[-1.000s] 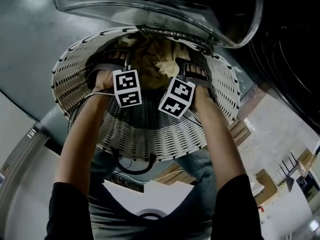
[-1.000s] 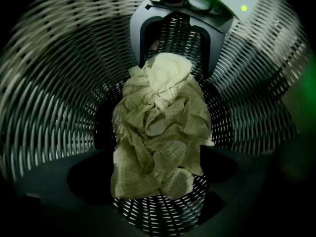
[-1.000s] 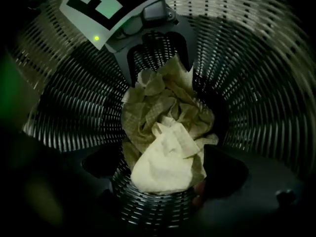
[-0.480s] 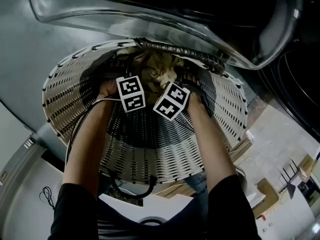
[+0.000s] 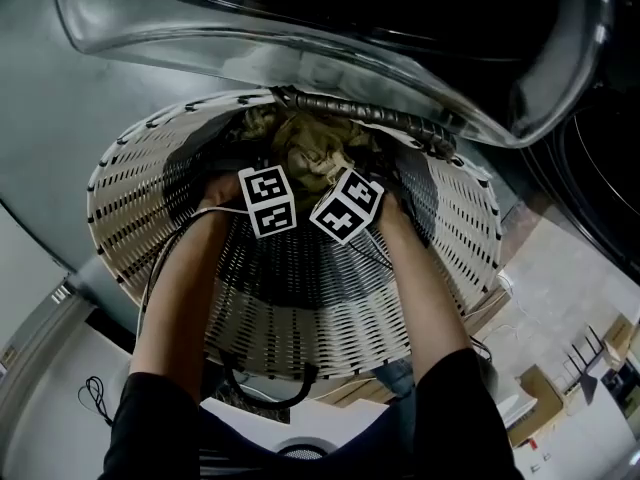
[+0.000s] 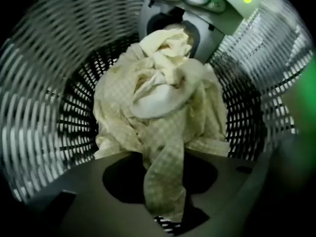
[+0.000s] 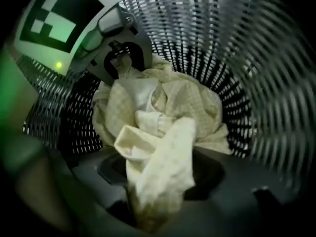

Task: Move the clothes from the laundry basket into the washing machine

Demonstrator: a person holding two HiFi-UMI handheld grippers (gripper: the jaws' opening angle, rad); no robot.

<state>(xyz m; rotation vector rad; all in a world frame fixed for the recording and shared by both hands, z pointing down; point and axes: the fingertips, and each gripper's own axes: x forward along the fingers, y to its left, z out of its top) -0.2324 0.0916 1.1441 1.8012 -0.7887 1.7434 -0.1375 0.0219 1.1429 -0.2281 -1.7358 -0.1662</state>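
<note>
A heap of pale yellow checked clothes [image 5: 305, 148] lies at the bottom of the white wicker laundry basket [image 5: 300, 308]. Both grippers point straight down into it, side by side. In the left gripper view, a fold of the clothes [image 6: 163, 177] runs in between the jaws of my left gripper [image 6: 165, 204], which are closing on it. My right gripper [image 7: 153, 201] is also closing, with a thick bunched fold [image 7: 158, 167] between its jaws. In the head view the left gripper [image 5: 258, 163] and right gripper [image 5: 362, 173] are deep in the basket, their fingertips hidden by the cloth.
The washing machine's open glass door [image 5: 330, 38] hangs over the basket's far rim, with the dark drum opening [image 5: 590, 168] to the right. The basket's slatted walls close in on all sides. Boxes [image 5: 545, 388] stand on the floor at lower right.
Both grippers have sunk deeper into the basket, down onto the clothes. Their marker cubes now sit closer together and nearer the heap.
</note>
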